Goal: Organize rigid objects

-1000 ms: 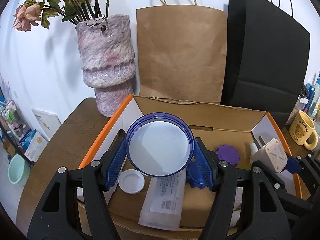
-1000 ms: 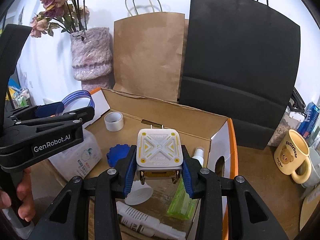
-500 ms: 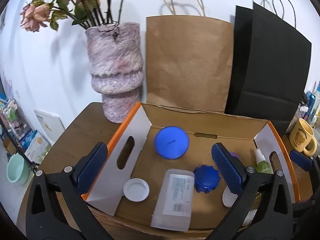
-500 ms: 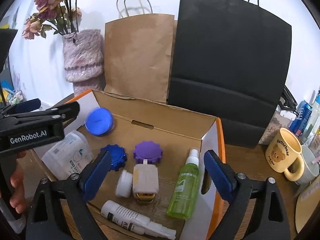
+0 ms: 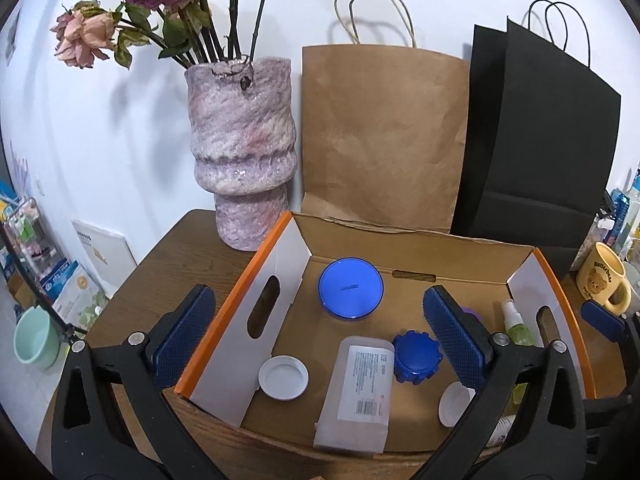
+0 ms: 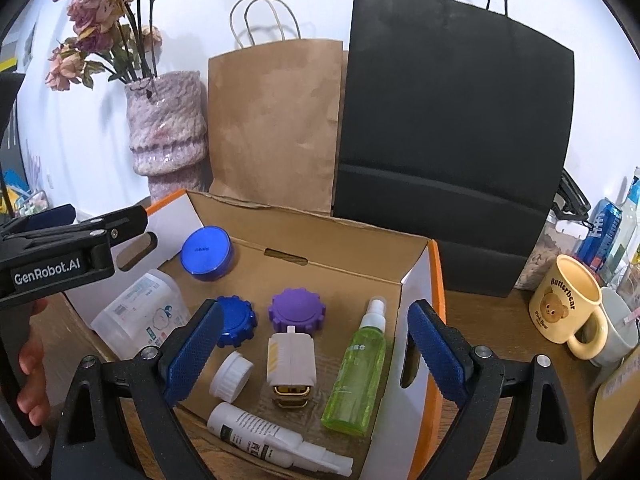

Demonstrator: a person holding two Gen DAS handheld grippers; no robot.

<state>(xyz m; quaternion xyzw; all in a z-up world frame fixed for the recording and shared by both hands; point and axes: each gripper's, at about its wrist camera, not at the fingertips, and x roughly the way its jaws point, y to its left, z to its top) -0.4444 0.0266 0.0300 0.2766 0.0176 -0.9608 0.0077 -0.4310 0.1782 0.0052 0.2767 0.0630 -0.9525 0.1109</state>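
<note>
An open cardboard box [image 5: 416, 240] [image 6: 344, 228] with orange edges holds the objects. A round blue container [image 5: 351, 288] [image 6: 206, 254] lies at its back left. A white charger plug [image 6: 291, 360] lies in the middle, beside a green spray bottle [image 6: 356, 372], a blue cap [image 5: 416, 356] [image 6: 234, 320], a purple cap [image 6: 297, 310], a clear tub [image 5: 358, 392] [image 6: 140, 316], a white lid [image 5: 283, 377] and a white tube [image 6: 276, 438]. My left gripper [image 5: 320, 340] is open and empty above the box front. My right gripper [image 6: 316, 352] is open and empty above the plug.
A pink vase [image 5: 242, 148] with dried flowers stands behind the box's left corner. A brown paper bag [image 5: 384, 136] and a black paper bag [image 5: 540, 152] lean on the wall behind. A yellow bear mug [image 6: 568, 308] and cans stand to the right on the wooden table [image 5: 168, 276].
Both grippers opened and pulled back and up. The left let go of the blue container, the right let go of the white plug; both now lie in the box.
</note>
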